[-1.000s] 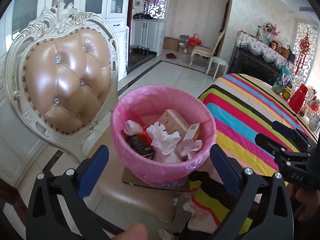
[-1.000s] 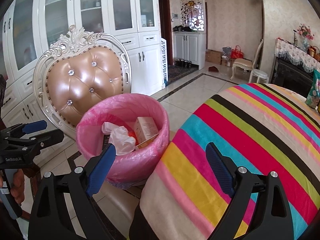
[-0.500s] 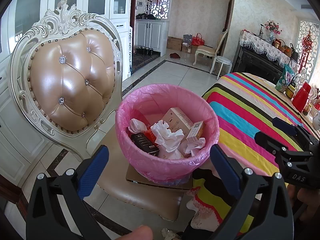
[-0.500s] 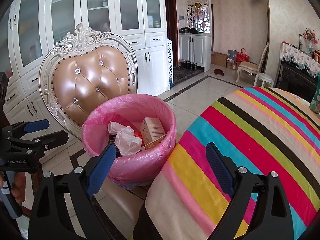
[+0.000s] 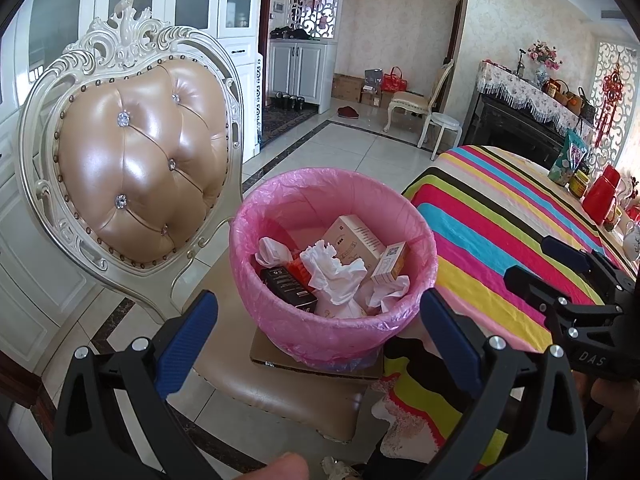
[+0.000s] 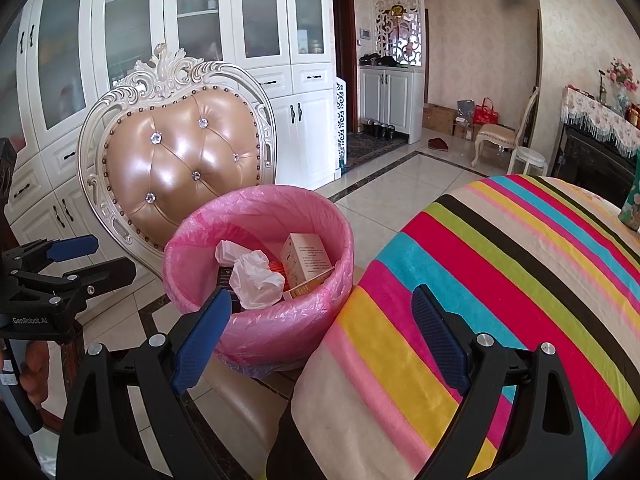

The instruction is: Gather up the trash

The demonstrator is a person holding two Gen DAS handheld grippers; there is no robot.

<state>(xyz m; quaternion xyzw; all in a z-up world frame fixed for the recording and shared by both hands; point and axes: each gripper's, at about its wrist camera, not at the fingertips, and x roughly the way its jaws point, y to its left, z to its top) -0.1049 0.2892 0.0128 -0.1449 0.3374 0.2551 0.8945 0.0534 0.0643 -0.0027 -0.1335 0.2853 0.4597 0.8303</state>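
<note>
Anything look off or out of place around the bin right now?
Yes: the pink-lined bin sits up on the chair seat, on a piece of cardboard, rather than on the floor. Nothing looks spilled.

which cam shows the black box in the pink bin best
The left wrist view: the black box lies in plain sight at the near-left inside the pink bin, beside the crumpled tissue. In the right wrist view only a dark sliver shows behind the tissue and the bin's rim.
</note>
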